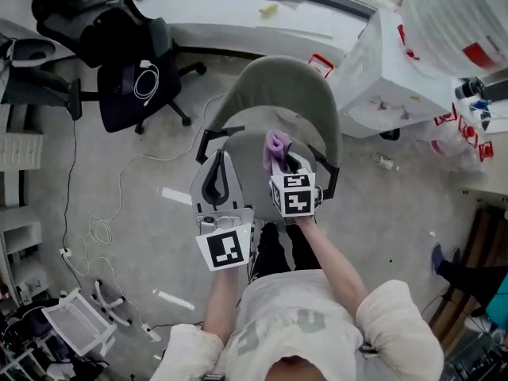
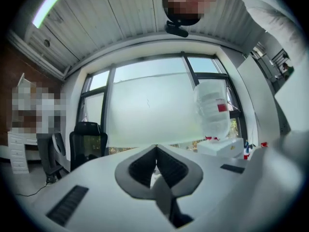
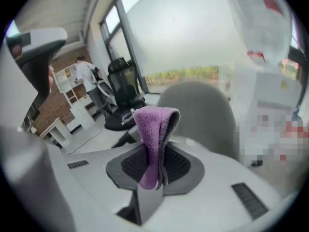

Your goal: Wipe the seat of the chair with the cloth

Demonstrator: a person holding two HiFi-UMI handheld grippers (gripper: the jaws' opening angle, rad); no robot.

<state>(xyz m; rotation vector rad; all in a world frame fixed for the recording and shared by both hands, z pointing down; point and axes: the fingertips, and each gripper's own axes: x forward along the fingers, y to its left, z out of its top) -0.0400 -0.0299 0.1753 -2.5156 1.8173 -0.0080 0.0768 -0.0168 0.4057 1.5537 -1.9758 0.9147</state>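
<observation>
A grey chair [image 1: 278, 86] stands in front of me, its seat [image 1: 252, 132] just beyond both grippers. My right gripper [image 1: 279, 162] hangs over the near part of the seat, shut on a folded purple cloth [image 1: 275, 144]. In the right gripper view the cloth [image 3: 153, 129] sticks up from between the closed jaws of the right gripper [image 3: 154, 170], with the chair's backrest [image 3: 198, 110] behind it. My left gripper [image 1: 217, 165] is at the seat's left edge, shut with nothing in it. The left gripper view looks upward past the left gripper [image 2: 155, 153] to a window and ceiling.
A black office chair [image 1: 135, 78] stands at the left rear. White boxes and a plastic-wrapped bundle [image 1: 397, 70] crowd the right side close to the chair. Cables [image 1: 99, 228] and a white crate [image 1: 79, 324] lie on the floor at the left. A person [image 3: 87, 74] stands far off.
</observation>
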